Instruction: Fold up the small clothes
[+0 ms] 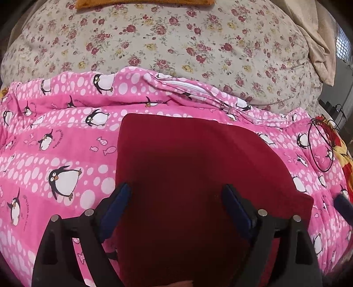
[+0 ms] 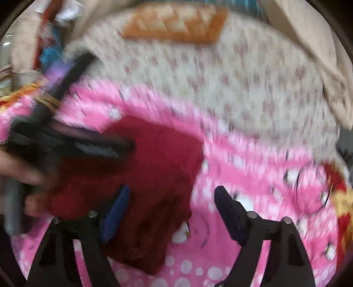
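Observation:
A dark red folded garment lies flat on a pink penguin-print blanket. My left gripper hovers just above its near half, jaws wide apart and open, with the cloth spread below the blue pads. The right wrist view is blurred. In it my right gripper stands open over the right edge of the red garment, nothing pinched. The left gripper and the hand that holds it show at the left of that view.
A floral quilt covers the bed beyond the pink blanket. An orange cloth lies at the far edge and beige fabric at the far right. A thin black cable loop rests on the blanket's right side, by a red-and-yellow cover.

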The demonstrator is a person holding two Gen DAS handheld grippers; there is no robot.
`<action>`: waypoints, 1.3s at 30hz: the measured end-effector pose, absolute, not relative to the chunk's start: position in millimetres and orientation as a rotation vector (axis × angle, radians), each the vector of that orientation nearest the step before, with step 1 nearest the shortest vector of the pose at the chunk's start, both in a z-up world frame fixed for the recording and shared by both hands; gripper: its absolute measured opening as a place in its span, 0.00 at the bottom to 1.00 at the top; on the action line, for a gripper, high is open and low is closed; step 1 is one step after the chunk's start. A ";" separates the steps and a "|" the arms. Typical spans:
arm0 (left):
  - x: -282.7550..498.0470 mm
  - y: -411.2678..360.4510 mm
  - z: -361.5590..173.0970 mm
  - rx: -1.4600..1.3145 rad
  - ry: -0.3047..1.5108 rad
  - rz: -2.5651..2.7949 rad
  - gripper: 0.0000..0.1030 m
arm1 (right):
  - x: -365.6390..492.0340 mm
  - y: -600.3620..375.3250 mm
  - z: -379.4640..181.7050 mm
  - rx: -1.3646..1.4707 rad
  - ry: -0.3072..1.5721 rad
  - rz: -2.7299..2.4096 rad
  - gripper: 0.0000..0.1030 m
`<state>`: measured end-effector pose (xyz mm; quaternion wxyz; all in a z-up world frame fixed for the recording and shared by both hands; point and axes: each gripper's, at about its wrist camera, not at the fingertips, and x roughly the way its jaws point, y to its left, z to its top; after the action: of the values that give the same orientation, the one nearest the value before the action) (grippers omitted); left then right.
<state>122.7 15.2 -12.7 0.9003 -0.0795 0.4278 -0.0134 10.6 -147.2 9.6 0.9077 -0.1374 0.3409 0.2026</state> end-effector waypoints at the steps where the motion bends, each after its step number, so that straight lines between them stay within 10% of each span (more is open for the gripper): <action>1: 123.2 15.4 -12.7 -0.164 0.885 -0.026 0.67 | 4.3 -143.7 14.1 -0.264 0.694 0.497 0.78; 6: 123.9 14.0 -13.2 -0.157 0.888 -0.028 0.67 | 21.3 -130.5 -33.5 -0.266 0.974 0.563 0.29; 39: -76.8 -48.7 60.0 -0.059 0.854 0.025 0.67 | -96.0 -200.6 84.1 -0.048 0.943 0.280 0.65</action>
<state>-76.8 -48.7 60.0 0.9096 -0.0284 0.4143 0.0119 -96.0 -200.6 84.1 0.8812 -0.0232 0.4527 0.1344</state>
